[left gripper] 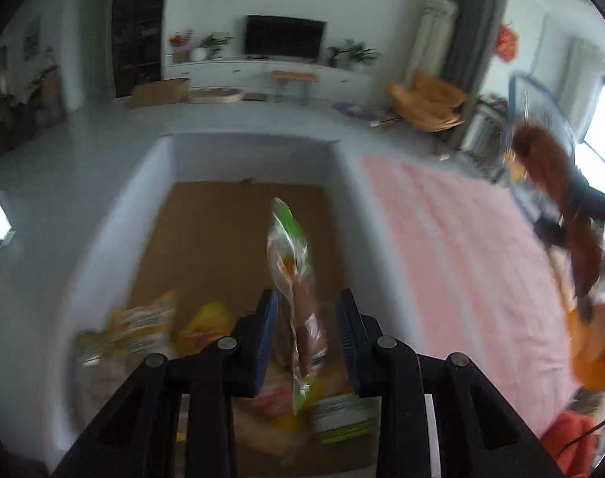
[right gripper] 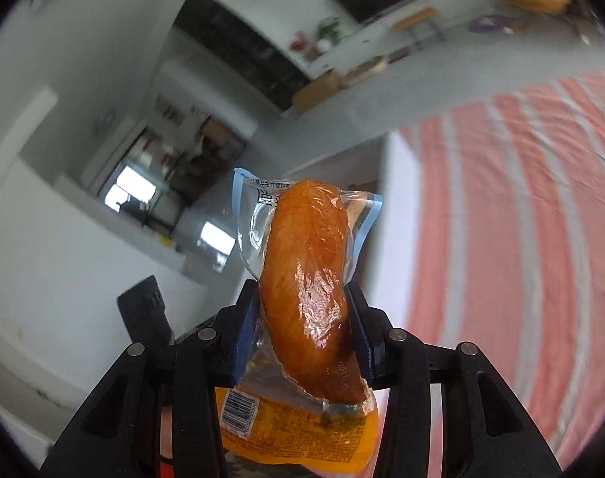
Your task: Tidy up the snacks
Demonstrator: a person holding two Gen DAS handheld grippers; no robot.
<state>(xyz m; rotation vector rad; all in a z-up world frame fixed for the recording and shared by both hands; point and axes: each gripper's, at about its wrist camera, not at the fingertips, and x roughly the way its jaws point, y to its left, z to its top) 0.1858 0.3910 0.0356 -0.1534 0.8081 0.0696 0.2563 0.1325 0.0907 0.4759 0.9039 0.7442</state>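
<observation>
Blue pads of the left hand-held gripper [left gripper: 307, 342] are clenched on a thin snack packet [left gripper: 293, 279] with a clear wrapper, green at its top and brown inside; the picture is blurred, so its print cannot be read. The packet stands upright between the jaws, above a white-walled box [left gripper: 143, 207] with a brown cardboard floor. More wrapped snacks lie on that floor near the gripper: yellow packets [left gripper: 143, 326] at the left and a white-and-green labelled pack [left gripper: 342, 414] just below the right jaw. Beside the box to the right spreads a pink striped cloth [left gripper: 461, 259].

In the right wrist view, the right hand-held gripper [right gripper: 302, 334] grasps a vacuum-sealed orange-brown chicken piece [right gripper: 306, 279], its clear bag edged in pale blue. The pads press on the meat from both sides, and the bag's upper end rises past the fingertips. Under the jaws lies an orange packet [right gripper: 302, 438] with a barcode; whether it touches the held bag cannot be told. The pink striped cloth [right gripper: 521, 219] fills the right of this view.
</observation>
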